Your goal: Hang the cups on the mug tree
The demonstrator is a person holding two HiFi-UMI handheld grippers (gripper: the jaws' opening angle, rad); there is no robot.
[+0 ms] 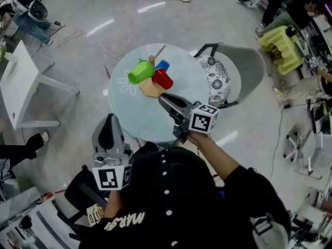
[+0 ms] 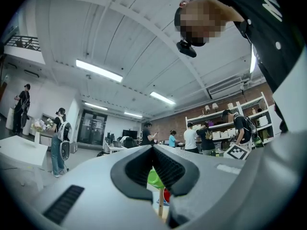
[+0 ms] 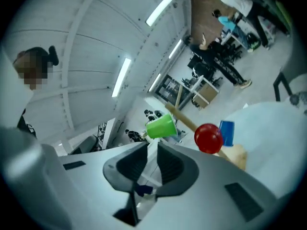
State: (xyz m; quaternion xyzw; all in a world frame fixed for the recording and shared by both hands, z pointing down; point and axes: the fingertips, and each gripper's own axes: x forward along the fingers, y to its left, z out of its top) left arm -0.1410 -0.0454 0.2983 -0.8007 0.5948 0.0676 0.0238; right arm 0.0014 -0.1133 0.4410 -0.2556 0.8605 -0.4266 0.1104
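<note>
The mug tree (image 1: 148,90) could be toppled if its green cup (image 1: 140,71) is clipped by the narrowly parted, empty right gripper (image 1: 162,97); the left gripper (image 1: 108,118) is closed, empty.

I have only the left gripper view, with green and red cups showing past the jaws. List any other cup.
Observer: One more, a blue cup close beside the red cup.
Operator: Say where the tree stands.
Observer: The mug tree stands on a round pale blue table, toward its far side.
Operator: Report the other jaws.
Observer: The right gripper has its jaws slightly apart, nothing between them.
</note>
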